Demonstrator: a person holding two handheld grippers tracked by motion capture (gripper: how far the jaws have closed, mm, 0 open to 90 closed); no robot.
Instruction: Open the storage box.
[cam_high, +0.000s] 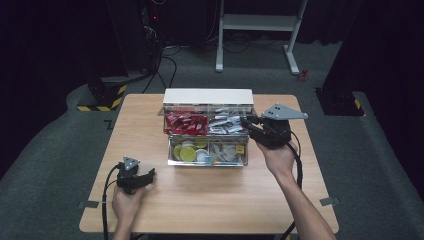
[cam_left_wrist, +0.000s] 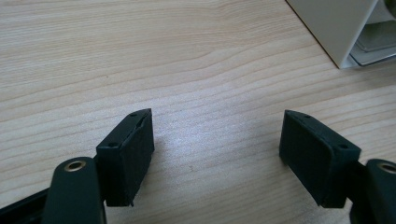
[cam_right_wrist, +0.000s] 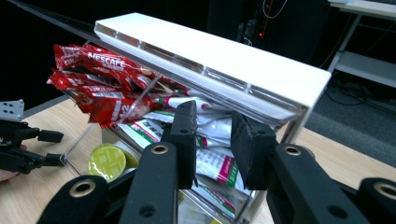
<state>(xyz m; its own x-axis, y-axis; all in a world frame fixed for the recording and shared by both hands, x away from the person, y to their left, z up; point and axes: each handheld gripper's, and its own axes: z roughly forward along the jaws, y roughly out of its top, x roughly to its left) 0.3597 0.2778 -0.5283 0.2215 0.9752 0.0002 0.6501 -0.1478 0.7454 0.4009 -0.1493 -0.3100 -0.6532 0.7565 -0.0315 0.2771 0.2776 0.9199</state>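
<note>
Wooden table (cam_high: 210, 200): left hand-held gripper (cam_left_wrist: 217, 154) wide open, empty.

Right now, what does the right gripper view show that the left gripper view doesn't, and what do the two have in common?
Right gripper view alone: the red sachets, the white sachets and a green capsule inside the clear organizer, its white lid, and the left gripper farther off. The right gripper has its jaws a narrow gap apart, in front of the white sachets.

Left gripper view alone: its own jaws set wide apart, with bare wood between them.

Both: the wooden table and part of the organizer, seen as just a white corner in the left gripper view.
</note>
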